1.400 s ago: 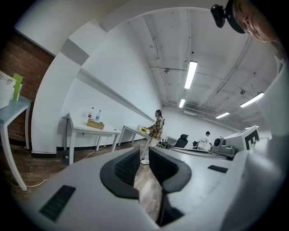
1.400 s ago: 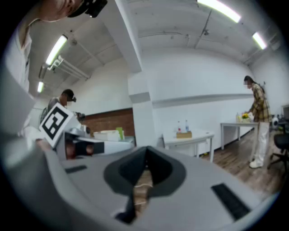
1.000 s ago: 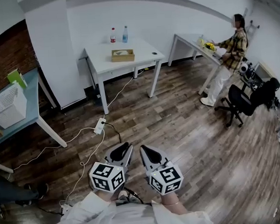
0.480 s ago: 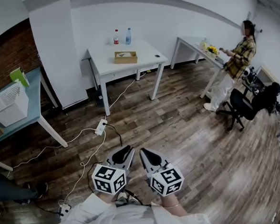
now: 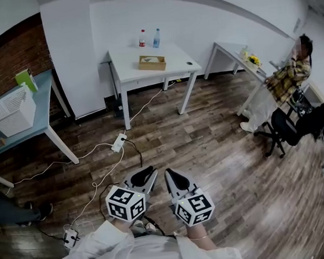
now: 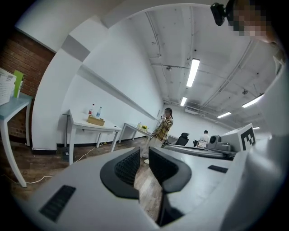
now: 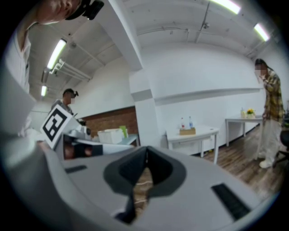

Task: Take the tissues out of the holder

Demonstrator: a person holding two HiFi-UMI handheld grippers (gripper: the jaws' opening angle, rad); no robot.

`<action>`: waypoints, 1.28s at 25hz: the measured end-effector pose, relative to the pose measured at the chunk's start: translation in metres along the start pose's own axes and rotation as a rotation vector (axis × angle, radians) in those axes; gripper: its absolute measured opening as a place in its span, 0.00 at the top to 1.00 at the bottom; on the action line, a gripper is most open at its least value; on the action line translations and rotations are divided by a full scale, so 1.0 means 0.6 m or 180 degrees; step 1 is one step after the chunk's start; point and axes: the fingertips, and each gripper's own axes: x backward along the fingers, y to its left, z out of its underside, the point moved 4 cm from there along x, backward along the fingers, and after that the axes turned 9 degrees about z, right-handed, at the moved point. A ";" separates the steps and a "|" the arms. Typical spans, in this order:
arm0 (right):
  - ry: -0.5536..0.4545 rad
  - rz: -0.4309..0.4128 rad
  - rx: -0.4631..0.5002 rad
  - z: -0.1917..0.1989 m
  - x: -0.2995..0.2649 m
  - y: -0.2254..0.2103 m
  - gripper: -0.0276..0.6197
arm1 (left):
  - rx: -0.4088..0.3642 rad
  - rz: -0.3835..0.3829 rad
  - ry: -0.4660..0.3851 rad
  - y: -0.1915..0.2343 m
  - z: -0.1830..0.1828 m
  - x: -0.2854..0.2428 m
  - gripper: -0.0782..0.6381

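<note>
The tissue holder [image 5: 152, 62], a low wooden box with white tissue showing at its top, sits on the far white worktop [image 5: 172, 71]. Just behind it stand a red-labelled bottle [image 5: 142, 38] and a blue one [image 5: 156, 37]. Both grippers are well apart from it, near the person holding them, over the wooden floor [image 5: 207, 145]. The left gripper [image 5: 148, 170] has its fingers slightly released, with nothing between them. The right gripper [image 5: 170, 173] has its fingers clenched together, empty. At the far right a person in a plaid shirt [image 5: 285, 81] stands by another table.
</note>
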 end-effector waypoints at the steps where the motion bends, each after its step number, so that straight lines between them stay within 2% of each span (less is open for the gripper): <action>1: 0.0006 -0.0013 0.0001 0.002 0.001 -0.004 0.94 | 0.0011 -0.0003 0.0007 -0.002 0.005 -0.004 0.78; 9: 0.0120 -0.0016 -0.0121 0.015 -0.003 -0.056 0.94 | 0.0048 -0.0112 0.0069 -0.007 0.037 -0.038 0.78; 15: 0.0150 -0.0144 -0.0122 0.015 -0.052 -0.065 0.94 | 0.0119 -0.0130 -0.0023 0.043 0.016 -0.063 0.78; 22: 0.0183 -0.0149 -0.0072 0.003 -0.175 -0.101 0.94 | 0.0115 -0.0114 0.0007 0.144 -0.009 -0.136 0.78; 28: 0.0062 -0.0007 -0.0005 -0.063 -0.321 -0.143 0.94 | 0.0048 -0.0077 -0.0049 0.267 -0.103 -0.204 0.78; 32: 0.0020 0.0040 0.0070 -0.093 -0.415 -0.159 0.94 | 0.0047 -0.0067 -0.0042 0.349 -0.146 -0.252 0.78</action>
